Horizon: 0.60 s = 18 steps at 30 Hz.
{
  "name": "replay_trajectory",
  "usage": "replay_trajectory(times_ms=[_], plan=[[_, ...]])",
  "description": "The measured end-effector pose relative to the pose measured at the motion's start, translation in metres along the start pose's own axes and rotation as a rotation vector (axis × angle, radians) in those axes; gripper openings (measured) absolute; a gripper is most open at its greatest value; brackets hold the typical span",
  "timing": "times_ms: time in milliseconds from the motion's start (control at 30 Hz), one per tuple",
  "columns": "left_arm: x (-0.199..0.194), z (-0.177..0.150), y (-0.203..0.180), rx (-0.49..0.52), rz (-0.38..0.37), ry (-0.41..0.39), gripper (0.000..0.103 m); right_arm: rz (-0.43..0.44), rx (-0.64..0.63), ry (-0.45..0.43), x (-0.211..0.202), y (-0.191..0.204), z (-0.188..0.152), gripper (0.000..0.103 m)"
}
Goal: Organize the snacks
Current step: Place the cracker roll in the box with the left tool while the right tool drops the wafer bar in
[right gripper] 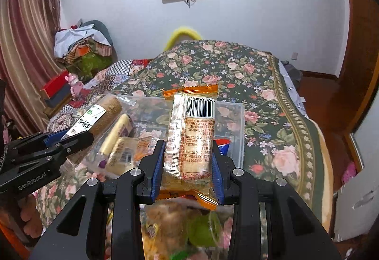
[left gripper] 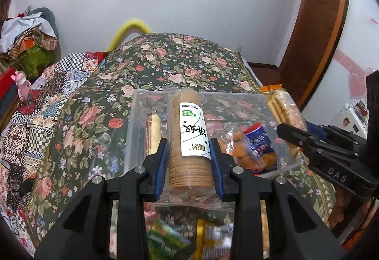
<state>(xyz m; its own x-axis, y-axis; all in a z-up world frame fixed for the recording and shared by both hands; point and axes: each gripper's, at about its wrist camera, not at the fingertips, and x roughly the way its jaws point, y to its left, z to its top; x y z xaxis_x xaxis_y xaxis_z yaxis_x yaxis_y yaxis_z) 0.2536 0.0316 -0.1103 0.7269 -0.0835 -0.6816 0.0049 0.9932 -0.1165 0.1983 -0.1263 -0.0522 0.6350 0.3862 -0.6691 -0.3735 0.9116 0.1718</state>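
My left gripper (left gripper: 189,148) is shut on a clear-wrapped roll of brown round biscuits (left gripper: 189,137) with a white label, held above a clear plastic bin (left gripper: 132,118) on the flowered bedspread. My right gripper (right gripper: 188,153) is shut on an orange-edged pack of pale biscuits (right gripper: 191,134) with a barcode, also over the bin (right gripper: 239,134). The right gripper (left gripper: 293,134) with its pack (left gripper: 281,106) shows at the right of the left wrist view. The left gripper (right gripper: 71,139) with its roll (right gripper: 99,115) shows at the left of the right wrist view. Inside the bin lie a cream stick pack (left gripper: 152,132), an orange snack bag (left gripper: 241,148) and a blue bag (left gripper: 259,139).
More loose snack packs (left gripper: 165,238) lie blurred on the bed below both grippers (right gripper: 180,226). A patchwork quilt (left gripper: 35,113) covers the bed's left side. Clutter and a pink toy (right gripper: 75,85) sit at the far left. A wooden door frame (left gripper: 317,30) stands right.
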Motion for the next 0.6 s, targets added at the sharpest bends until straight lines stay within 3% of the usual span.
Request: replay_trajectory(times_ms=[300,600], plan=[[0.042,0.003,0.008,-0.014,0.017,0.058,0.033,-0.008,0.009,0.081,0.041,-0.009,0.0,0.032],[0.051,-0.003,0.01,-0.033,0.021,0.089,0.034,-0.015,0.002,0.112,0.051,-0.011,-0.006,0.034]])
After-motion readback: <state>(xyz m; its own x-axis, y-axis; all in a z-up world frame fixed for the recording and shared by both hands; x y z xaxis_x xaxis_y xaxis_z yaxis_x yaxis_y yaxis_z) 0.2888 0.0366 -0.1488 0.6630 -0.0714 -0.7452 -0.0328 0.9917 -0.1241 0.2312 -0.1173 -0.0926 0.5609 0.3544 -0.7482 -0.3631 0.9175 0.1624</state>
